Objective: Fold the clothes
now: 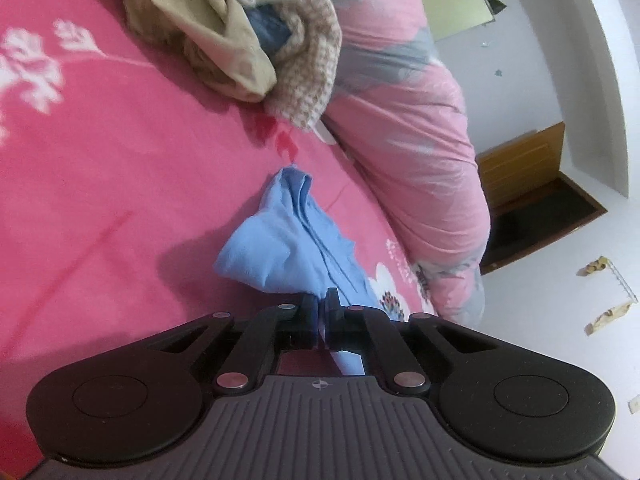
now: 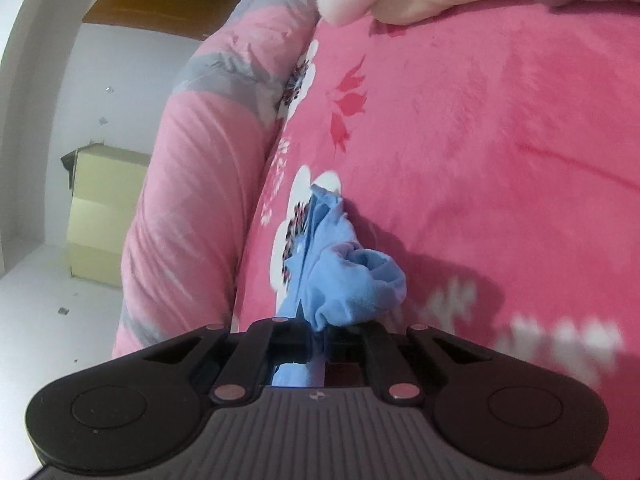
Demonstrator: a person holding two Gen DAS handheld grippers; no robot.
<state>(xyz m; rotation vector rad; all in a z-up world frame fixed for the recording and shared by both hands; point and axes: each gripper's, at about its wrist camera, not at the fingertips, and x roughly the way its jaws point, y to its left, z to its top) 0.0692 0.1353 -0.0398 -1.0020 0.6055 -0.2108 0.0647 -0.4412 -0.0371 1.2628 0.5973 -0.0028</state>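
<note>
Where black tongs [image 1: 320,304] pinch: soft, crumpled blue cloth [image 1: 280,248].

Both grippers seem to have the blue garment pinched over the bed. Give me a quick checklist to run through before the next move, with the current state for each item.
1. Left gripper shut on blue garment: ok.
2. Right gripper shut on the garment: ok.
3. Garment spread flat: not ok, bunched.
4. Pink bedsheet free nearby: ok.
5. Clothes pile apart from garment: ok.
6. Which garment edges are held: cannot tell.
</note>
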